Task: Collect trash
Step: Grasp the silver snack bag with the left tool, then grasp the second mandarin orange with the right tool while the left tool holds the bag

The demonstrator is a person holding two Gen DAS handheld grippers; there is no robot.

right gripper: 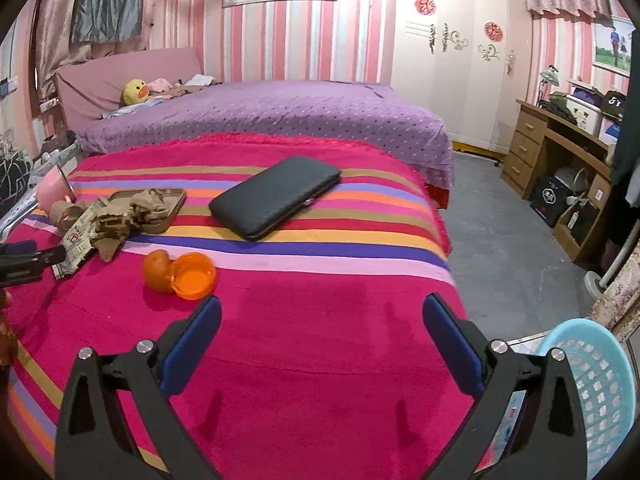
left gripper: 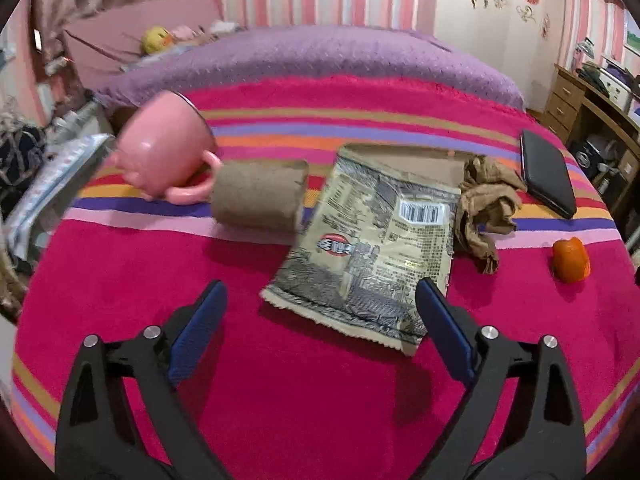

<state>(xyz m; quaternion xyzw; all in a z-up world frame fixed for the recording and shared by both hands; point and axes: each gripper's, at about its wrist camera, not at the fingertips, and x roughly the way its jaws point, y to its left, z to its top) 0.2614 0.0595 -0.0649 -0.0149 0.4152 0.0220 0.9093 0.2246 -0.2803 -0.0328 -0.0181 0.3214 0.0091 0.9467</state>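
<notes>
An empty printed snack wrapper (left gripper: 376, 248) lies flat on the striped red blanket, just ahead of my open left gripper (left gripper: 320, 300); its near edge sits between the fingertips. A cardboard tube (left gripper: 258, 196) lies to its left and a crumpled brown rag (left gripper: 486, 204) to its right. Orange peel (left gripper: 570, 260) lies far right; in the right wrist view it is an orange piece with a cup-shaped peel (right gripper: 180, 274). My right gripper (right gripper: 322, 316) is open and empty above bare blanket. The wrapper (right gripper: 76, 240), rag (right gripper: 124, 216) and tube (right gripper: 64, 212) show at the left.
A pink mug (left gripper: 166, 148) lies tipped beside the tube. A black case (right gripper: 276, 196) rests mid-blanket, also in the left wrist view (left gripper: 546, 176). A light blue mesh basket (right gripper: 596, 396) stands at the bed's right side. A purple-covered bed (right gripper: 280, 116) lies behind, a wooden desk (right gripper: 560, 168) right.
</notes>
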